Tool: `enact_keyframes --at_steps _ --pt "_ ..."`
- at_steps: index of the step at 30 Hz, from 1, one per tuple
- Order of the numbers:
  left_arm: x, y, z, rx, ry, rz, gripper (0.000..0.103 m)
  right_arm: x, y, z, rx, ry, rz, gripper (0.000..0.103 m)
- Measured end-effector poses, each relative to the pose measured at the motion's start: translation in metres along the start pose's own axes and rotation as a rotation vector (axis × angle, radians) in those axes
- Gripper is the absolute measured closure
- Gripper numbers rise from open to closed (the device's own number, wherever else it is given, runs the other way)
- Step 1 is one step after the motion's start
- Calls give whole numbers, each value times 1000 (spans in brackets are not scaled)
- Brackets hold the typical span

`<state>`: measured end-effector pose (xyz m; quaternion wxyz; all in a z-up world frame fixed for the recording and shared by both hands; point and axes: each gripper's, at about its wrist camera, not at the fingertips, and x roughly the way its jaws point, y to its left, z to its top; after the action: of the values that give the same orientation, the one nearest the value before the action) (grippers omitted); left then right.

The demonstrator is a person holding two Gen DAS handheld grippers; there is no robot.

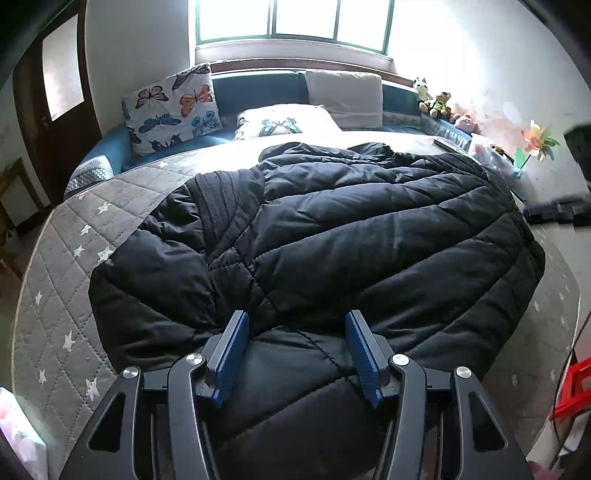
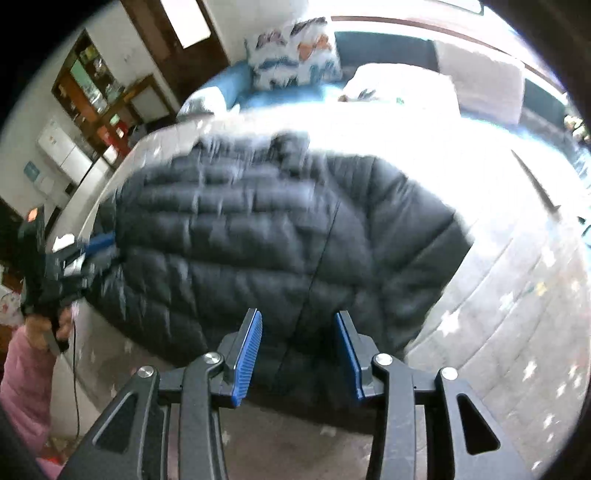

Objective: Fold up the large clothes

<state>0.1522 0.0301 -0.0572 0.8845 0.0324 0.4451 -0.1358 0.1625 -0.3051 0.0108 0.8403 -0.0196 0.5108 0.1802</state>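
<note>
Your left gripper (image 1: 295, 325) and right gripper (image 2: 298, 325) both gape empty over the puffy black quilted down jacket (image 1: 314, 236); slick padded fabric may slip a shallow pinch, so bite deep

Camera set-up: two wrist fisheyes, both at the near end of the bed (image 1: 66, 280), facing its far end.

Left wrist view looks down along the open left gripper (image 1: 295, 321), close above the near edge of the black puffer jacket (image 1: 332, 229), window (image 1: 291, 22) straight ahead. Right wrist view, blurred, looks over the right gripper (image 2: 298, 321) from further right, angled left. Both share the jacket, bed and butterfly pillow (image 1: 173, 107); the right view also catches the left gripper at far left.
</note>
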Motion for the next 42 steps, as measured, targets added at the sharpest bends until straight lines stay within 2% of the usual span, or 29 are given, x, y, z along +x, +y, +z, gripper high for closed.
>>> enact_keyframes --at_steps 3,6,10,13,18,22,27,38,42 --pt "-1 1 1 -2 6 -5 44 4 -6 19 18 -30 -28 58" --pt "0 0 2 -3 12 -3 44 28 -12 37 47 -18 -41 58" --pt "-1 0 4 -14 4 -5 44 61 -32 38 84 29 -20 58" --pt "0 1 5 -25 3 -5 44 77 -34 32 66 54 -29 58" --pt "0 -5 2 -23 4 14 44 68 -33 34 34 76 -37 58" --pt "0 -6 1 -23 2 13 44 53 -25 38 19 52 -55 58" --pt "0 -7 0 -25 -9 14 44 71 -23 35 3 74 -86 58" --pt "-6 -10 -1 -21 -12 30 44 69 -22 32 -6 70 -108 58" --pt "-21 0 7 -80 -17 10 44 58 -16 31 -10 48 -107 57"
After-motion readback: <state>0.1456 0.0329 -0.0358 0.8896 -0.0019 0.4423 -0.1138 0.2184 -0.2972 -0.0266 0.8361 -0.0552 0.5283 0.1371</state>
